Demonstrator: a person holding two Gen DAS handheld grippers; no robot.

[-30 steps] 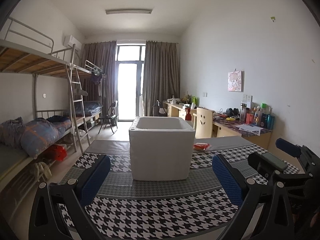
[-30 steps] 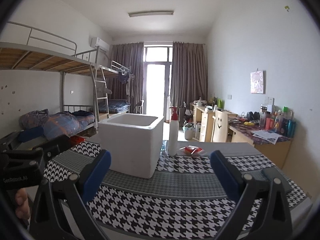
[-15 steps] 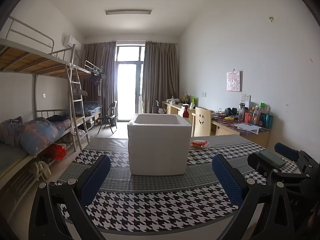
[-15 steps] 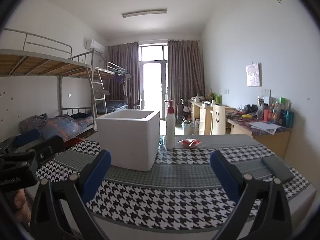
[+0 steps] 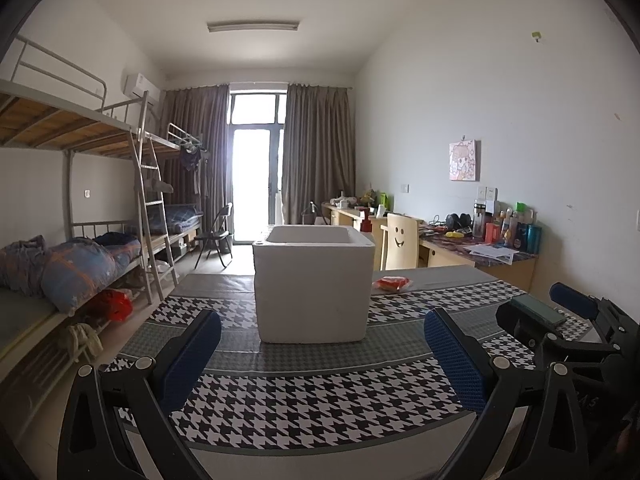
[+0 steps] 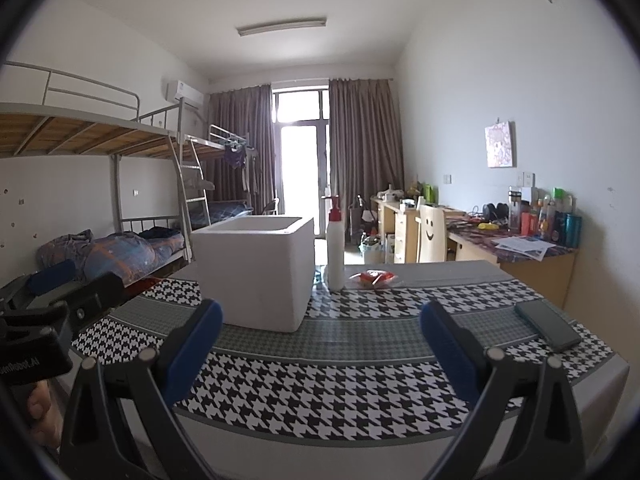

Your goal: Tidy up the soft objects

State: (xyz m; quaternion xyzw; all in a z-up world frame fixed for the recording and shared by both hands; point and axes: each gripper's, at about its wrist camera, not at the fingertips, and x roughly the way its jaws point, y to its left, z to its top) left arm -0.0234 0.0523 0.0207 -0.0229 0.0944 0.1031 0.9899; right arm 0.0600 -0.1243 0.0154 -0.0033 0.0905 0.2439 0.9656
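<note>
Nothing is held yet: left tongs [image 5: 322, 354] and right tongs [image 6: 320, 344] are spread apart; the red packet [image 6: 374, 277] beside the white box [image 6: 256, 268] must be reached.

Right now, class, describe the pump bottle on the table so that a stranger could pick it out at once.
Find the big white foam box on the houndstooth tablecloth. Just to its right stands the pump bottle, upright. It is tall, thin and white with a red pump, unlike the flat red packet beside it.
</note>
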